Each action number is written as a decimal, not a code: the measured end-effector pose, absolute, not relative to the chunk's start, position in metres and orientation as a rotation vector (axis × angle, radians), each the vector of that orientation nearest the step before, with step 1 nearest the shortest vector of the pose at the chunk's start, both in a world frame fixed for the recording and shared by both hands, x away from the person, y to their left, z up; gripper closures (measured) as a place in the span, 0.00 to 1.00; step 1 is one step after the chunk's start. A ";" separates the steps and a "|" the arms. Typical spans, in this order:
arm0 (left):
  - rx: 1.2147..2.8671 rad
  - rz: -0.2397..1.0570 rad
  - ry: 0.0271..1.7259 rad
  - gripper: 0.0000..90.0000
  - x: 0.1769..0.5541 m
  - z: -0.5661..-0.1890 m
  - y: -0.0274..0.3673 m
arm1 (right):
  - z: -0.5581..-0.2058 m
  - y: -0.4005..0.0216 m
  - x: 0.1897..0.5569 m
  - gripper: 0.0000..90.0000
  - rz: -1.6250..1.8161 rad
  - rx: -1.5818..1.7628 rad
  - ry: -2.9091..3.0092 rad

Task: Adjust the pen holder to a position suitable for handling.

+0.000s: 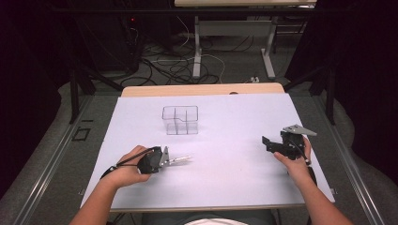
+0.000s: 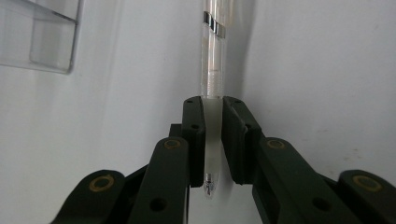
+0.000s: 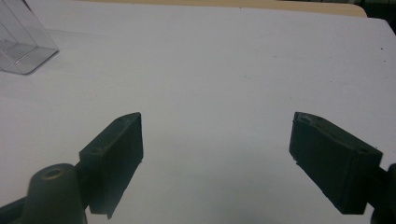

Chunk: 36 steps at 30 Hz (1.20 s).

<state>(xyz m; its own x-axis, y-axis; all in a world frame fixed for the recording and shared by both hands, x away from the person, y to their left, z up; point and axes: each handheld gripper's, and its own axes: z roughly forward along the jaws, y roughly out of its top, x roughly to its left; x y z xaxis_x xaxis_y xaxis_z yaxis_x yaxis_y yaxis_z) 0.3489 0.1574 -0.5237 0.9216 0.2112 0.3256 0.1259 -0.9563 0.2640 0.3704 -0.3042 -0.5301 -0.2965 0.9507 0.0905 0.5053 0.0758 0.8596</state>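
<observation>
A clear plastic pen (image 1: 182,160) lies level just above the white table (image 1: 234,183), pointing right. My left gripper (image 1: 169,161) is shut on its tip end. In the left gripper view the two black pads squeeze the clear pen (image 2: 212,60), whose barrel runs away from the left gripper (image 2: 213,121) and whose tip pokes out near the camera. My right gripper (image 1: 271,143) is held at the table's right side, open and with nothing in it. The right gripper view shows the right gripper (image 3: 215,140) with wide-apart jaws over bare white surface.
A clear divided organizer box (image 1: 180,120) stands at the table's middle back; its corner shows at the organizer box (image 2: 39,39) and organizer box (image 3: 21,44). Beyond the far wooden edge (image 1: 202,89) are floor cables and another table's legs.
</observation>
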 end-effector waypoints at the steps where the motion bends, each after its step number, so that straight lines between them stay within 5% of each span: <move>1: 2.838 0.488 0.278 0.89 0.350 -0.522 0.158 | -0.530 -0.305 0.370 0.21 1.139 1.425 1.853; 16: 2.631 0.146 0.586 0.89 0.359 -0.505 0.168 | -0.526 -0.290 0.367 0.35 1.108 1.233 1.934; 36: 2.562 0.068 0.576 0.89 0.372 -0.481 0.144 | -0.517 -0.261 0.364 0.39 0.999 0.966 2.079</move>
<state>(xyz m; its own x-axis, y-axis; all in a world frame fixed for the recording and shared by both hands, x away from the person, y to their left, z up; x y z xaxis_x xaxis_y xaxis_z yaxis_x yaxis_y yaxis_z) 0.3725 0.1438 -0.4809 0.9089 0.4125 -0.0606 0.3870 -0.7806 0.4908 0.3638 -0.2609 -0.5174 -0.5327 0.8174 -0.2194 0.3394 0.4439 0.8293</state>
